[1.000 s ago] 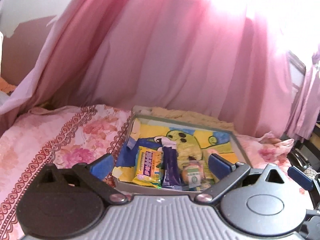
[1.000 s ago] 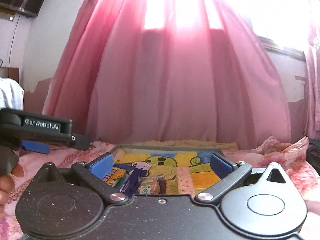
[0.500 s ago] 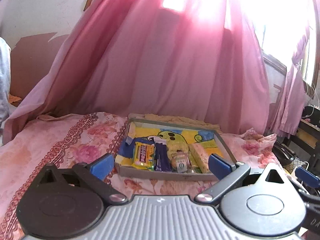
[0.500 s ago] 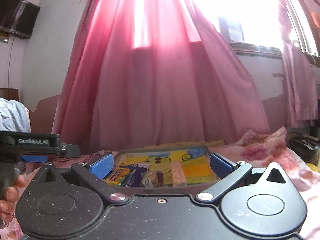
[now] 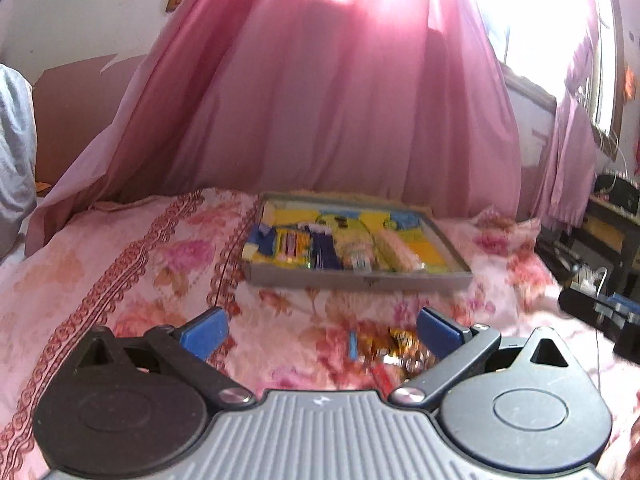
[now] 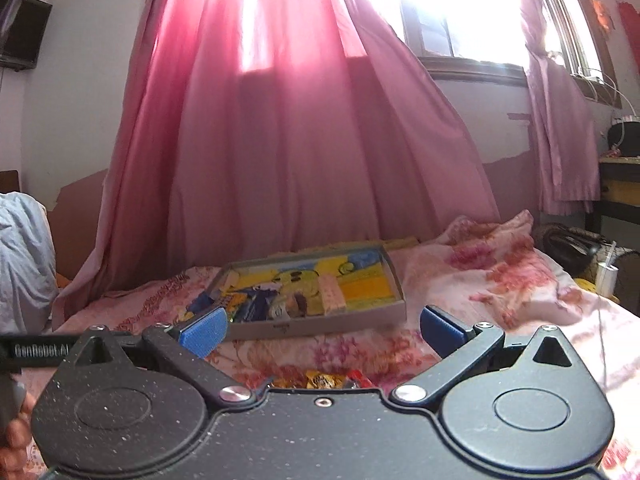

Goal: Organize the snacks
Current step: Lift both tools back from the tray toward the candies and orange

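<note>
A grey tray [image 5: 360, 281] [image 6: 320, 325] with a yellow and blue cartoon lining lies on the flowered bedsheet, holding several snack packets in a row [image 5: 320, 250] [image 6: 276, 304]. Loose wrapped sweets [image 5: 396, 346] [image 6: 320, 380] lie on the sheet in front of the tray, close under both grippers. My left gripper [image 5: 320, 330] hangs open and empty above the sheet, short of the tray. My right gripper [image 6: 322, 326] is open too, with nothing between its blue pads, and the tray's front wall shows between them.
Pink curtains [image 6: 288, 140] hang right behind the bed under a bright window. A dark table with cables [image 5: 608, 216] stands to the right. The left gripper's body [image 6: 36, 350] and a hand [image 6: 16, 440] show at the right view's left edge. A pale cloth bundle [image 5: 14, 152] sits far left.
Both grippers have pulled back from the tray and tilted up. The tray looks smaller and farther, and loose sweets on the sheet have come into view below the fingers.
</note>
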Tool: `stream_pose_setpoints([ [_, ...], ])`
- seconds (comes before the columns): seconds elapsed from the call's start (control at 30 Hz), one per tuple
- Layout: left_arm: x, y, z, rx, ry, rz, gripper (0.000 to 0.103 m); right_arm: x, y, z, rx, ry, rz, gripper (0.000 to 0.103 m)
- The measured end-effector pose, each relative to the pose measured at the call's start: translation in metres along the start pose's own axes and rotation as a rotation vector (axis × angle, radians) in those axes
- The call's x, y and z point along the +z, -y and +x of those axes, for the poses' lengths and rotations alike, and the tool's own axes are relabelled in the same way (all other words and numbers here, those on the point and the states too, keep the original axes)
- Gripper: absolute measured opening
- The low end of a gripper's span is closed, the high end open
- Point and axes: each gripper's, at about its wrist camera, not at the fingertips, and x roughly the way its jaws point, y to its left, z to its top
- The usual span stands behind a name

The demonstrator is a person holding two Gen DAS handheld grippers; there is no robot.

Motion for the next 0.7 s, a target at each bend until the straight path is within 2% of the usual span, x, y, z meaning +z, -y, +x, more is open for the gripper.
stream_pose_setpoints([
  [0.23, -0.028, 0.003, -0.004, -0.003, -0.052, 0.065, 0.103, -0.011, -0.009, -0.001, -0.12, -0.132, -0.047, 0.102],
  [0.5, -0.042, 0.007, 0.0, 0.006, -0.09, 0.121, 0.103, -0.022, -0.011, 0.008, -0.159, -0.236, -0.087, 0.102],
  [0.7, -0.046, 0.009, 0.002, 0.018, -0.115, 0.144, 0.103, -0.026, -0.012, 0.016, -0.158, -0.304, -0.097, 0.102],
])
